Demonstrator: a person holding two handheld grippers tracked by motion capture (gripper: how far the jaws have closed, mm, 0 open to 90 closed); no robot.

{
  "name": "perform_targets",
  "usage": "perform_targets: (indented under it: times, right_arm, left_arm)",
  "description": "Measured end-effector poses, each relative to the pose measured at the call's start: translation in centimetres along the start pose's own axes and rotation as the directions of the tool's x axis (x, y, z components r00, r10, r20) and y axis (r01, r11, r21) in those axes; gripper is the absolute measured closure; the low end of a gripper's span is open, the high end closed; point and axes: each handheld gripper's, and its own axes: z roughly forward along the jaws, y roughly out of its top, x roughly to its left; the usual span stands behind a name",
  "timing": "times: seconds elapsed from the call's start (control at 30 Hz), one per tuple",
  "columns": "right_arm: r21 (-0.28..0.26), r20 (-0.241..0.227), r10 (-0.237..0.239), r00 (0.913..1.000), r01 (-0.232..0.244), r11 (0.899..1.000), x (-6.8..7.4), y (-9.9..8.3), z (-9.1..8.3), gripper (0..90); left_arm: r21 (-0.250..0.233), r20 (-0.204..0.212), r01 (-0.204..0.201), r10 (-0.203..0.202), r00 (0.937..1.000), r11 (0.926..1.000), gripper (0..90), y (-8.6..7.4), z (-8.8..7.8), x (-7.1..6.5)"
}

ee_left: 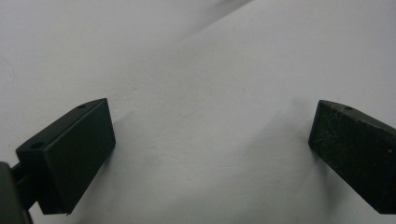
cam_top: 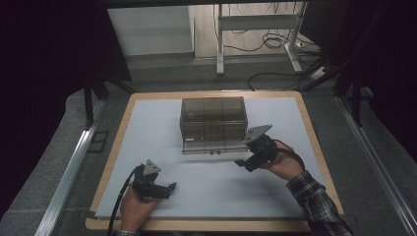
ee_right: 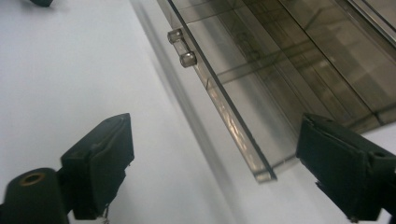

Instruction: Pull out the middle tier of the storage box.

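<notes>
Only the smoked plastic box [cam_top: 213, 123] blocks the white sheet [cam_top: 147, 128]; bare room lies on every side.

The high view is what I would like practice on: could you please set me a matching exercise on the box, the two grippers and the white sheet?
Things:
1. smoky clear box
2. left gripper
3. right gripper
4. white sheet

Descriptions:
A. open, over bare sheet near the front edge
B. covers the wooden tabletop
C. stands at the middle rear of the sheet, front flap ajar
D. open, by the box's front right corner

Pairs: 1-C, 2-A, 3-D, 4-B
</notes>
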Motion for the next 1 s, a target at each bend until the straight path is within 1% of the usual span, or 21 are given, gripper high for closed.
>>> perform_targets:
  times: [0.03,0.07,0.17,0.3,0.33,0.57,0.6,0.63,0.73,0.77,0.8,0.93,1.0]
  right_arm:
    - [-0.011,0.01,0.026,0.9996,-0.026,1.0,0.2,-0.4,-0.3,8.3]
    - [-0.011,0.01,0.026,0.9996,-0.026,1.0,0.2,-0.4,-0.3,8.3]
    - [-0.022,0.038,0.055,0.9978,-0.055,0.998,0.4,-1.1,-0.9,4.4]
    - [-0.024,0.052,0.066,0.9965,-0.064,0.998,0.7,-1.6,-1.3,2.2]
    - [-0.026,0.063,0.075,0.9952,-0.074,0.997,0.9,-1.9,-1.6,1.4]
    - [-0.034,0.088,0.096,0.9914,-0.094,0.995,1.4,-3.2,-2.3,0.8]
    - [-0.036,0.092,0.104,0.9904,-0.101,0.994,1.4,-3.5,-2.3,0.7]
    - [-0.04,0.099,0.124,0.9873,-0.121,0.992,1.6,-4.0,-2.5,0.5]
    - [-0.043,0.111,0.145,0.9833,-0.141,0.989,1.6,-4.9,-2.6,0.4]
    - [-0.043,0.111,0.145,0.9833,-0.141,0.989,1.6,-4.9,-2.6,0.4]
    - [-0.048,0.114,0.161,0.9803,-0.157,0.986,1.7,-5.4,-2.6,0.1]
    - [-0.051,0.136,0.183,0.9736,-0.178,0.983,1.9,-6.4,-2.7,0.0]
    - [-0.053,0.138,0.192,0.9716,-0.187,0.981,2.0,-6.8,-2.7,0.0]
  left_arm:
    - [0.0,0.0,-0.001,0.001,1.0,1.0,0.1,0.0,0.0,0.0]
    - [0.0,0.0,-0.002,0.002,1.0,1.0,0.1,0.0,0.0,0.0]
    - [0.0,0.0,-0.002,0.002,1.0,1.0,0.1,0.0,0.0,0.0]
    - [0.0,0.0,-0.002,0.002,1.0,1.0,0.1,0.0,0.0,0.0]
    - [0.0,0.0,-0.001,0.001,1.0,1.0,0.1,0.0,0.0,0.0]
    - [0.0,0.0,-0.002,0.002,1.0,1.0,0.1,0.0,0.0,0.0]
    - [0.0,-0.001,-0.002,0.002,1.0,1.0,0.1,0.0,0.0,0.0]
    - [-0.001,0.0,0.001,-0.001,1.0,1.0,0.1,0.0,0.0,0.0]
    - [-0.001,0.0,0.001,-0.001,1.0,1.0,0.1,0.0,0.0,0.0]
    - [-0.001,0.0,0.001,-0.001,1.0,1.0,0.1,0.0,0.0,0.0]
    - [-0.001,-0.001,0.002,-0.002,1.0,1.0,0.1,0.0,0.0,0.0]
    - [-0.001,-0.001,0.002,-0.002,1.0,1.0,0.1,0.0,0.0,0.0]
    - [-0.001,-0.001,0.002,-0.002,1.0,1.0,0.1,0.0,0.0,0.0]
